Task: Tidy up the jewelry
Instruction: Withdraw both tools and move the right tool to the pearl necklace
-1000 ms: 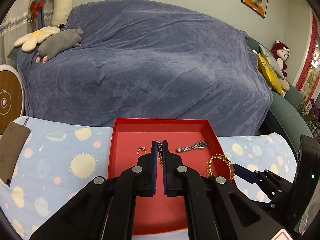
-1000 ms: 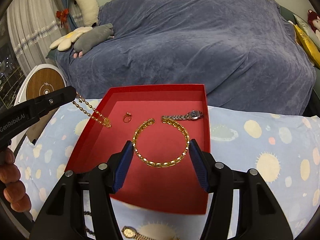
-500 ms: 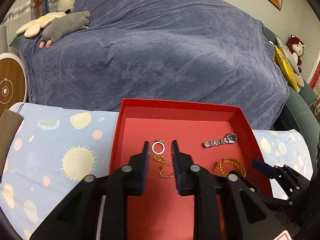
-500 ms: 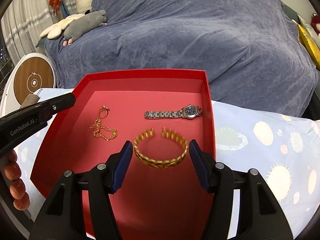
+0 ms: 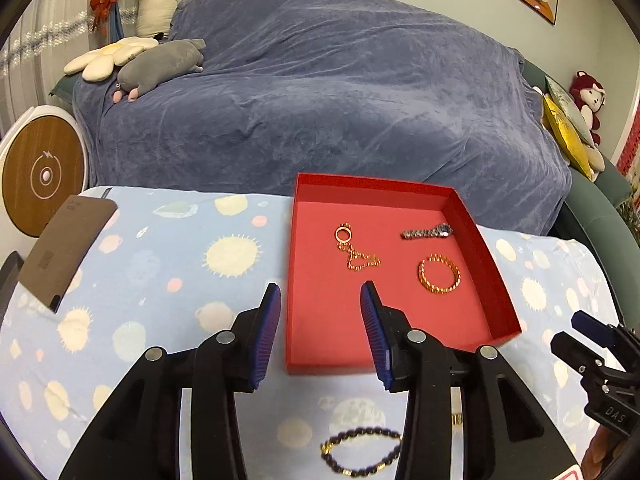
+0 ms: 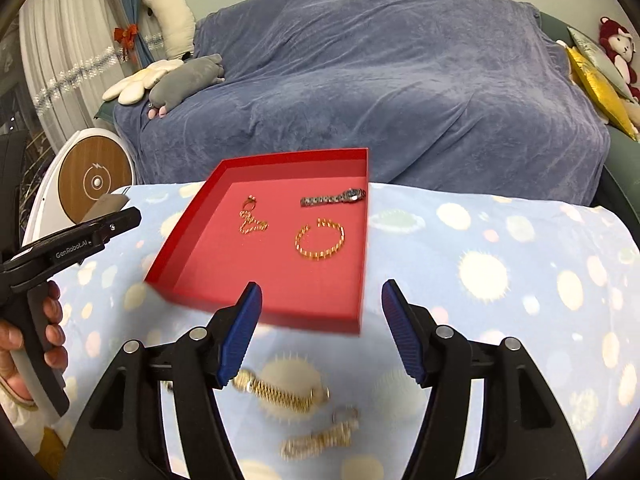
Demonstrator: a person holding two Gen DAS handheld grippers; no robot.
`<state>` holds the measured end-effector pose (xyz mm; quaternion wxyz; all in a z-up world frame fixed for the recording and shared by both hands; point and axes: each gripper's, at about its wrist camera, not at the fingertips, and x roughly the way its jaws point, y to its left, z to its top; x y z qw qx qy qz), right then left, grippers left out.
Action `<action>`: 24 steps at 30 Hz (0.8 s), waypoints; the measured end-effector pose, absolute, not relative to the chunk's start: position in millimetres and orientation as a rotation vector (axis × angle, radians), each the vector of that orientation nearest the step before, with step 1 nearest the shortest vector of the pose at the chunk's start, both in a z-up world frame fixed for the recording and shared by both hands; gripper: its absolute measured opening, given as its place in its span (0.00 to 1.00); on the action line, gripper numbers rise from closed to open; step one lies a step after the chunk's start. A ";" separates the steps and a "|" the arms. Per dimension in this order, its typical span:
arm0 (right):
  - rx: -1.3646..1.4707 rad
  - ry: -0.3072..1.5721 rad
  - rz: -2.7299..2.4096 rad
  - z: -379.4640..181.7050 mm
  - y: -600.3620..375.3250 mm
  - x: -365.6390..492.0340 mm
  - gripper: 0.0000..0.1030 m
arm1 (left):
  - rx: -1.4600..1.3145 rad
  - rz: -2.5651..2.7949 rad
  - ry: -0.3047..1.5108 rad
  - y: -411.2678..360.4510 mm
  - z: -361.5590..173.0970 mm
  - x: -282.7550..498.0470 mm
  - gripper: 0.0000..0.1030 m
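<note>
A red tray [image 5: 494,280] [image 6: 184,236] lies on the blue patterned cloth. In it are a gold ring [image 5: 343,234] [image 6: 249,201], a gold chain [image 5: 360,259] [image 6: 251,224], a silver watch [image 5: 427,233] [image 6: 334,198] and a gold bracelet [image 5: 439,274] [image 6: 320,239]. My left gripper [image 5: 320,308] is open and empty, at the tray's near left corner. A dark bead bracelet [image 5: 360,450] lies on the cloth under it. My right gripper [image 6: 320,304] is open and empty in front of the tray. A gold watch [image 6: 280,392] and a gold chain bracelet [image 6: 320,436] lie on the cloth below it.
A blue-covered sofa [image 5: 340,92] with plush toys [image 5: 160,64] stands behind the table. A brown card [image 5: 66,248] lies at the cloth's left edge. A round white and wood device [image 5: 40,176] stands at far left.
My left gripper let go of the gold chain in the tray, opened wide and drew back. My right gripper also drew back from the tray, bringing loose jewelry on the cloth into view.
</note>
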<state>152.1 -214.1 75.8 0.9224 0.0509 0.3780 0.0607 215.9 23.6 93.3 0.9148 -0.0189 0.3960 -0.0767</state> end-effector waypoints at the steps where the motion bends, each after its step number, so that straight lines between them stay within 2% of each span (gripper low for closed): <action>1: 0.102 0.776 0.124 75.2 -213.5 142.0 0.58 | -0.037 -0.157 0.815 24.7 93.1 207.3 0.41; 4: 0.110 0.786 0.125 67.3 -212.0 112.4 0.58 | -0.048 -0.149 0.829 30.6 86.5 179.1 0.48; 13: 0.168 0.879 0.122 24.7 -218.3 70.0 0.58 | -0.093 -0.100 0.932 41.2 40.0 124.9 0.49; 19: 0.162 0.928 0.107 -0.5 -222.2 71.9 0.58 | -0.081 -0.091 0.976 38.8 12.0 122.9 0.49; 24: 0.169 0.966 0.136 -14.0 -211.9 83.1 0.50 | -0.081 -0.098 0.986 36.1 5.5 126.7 0.49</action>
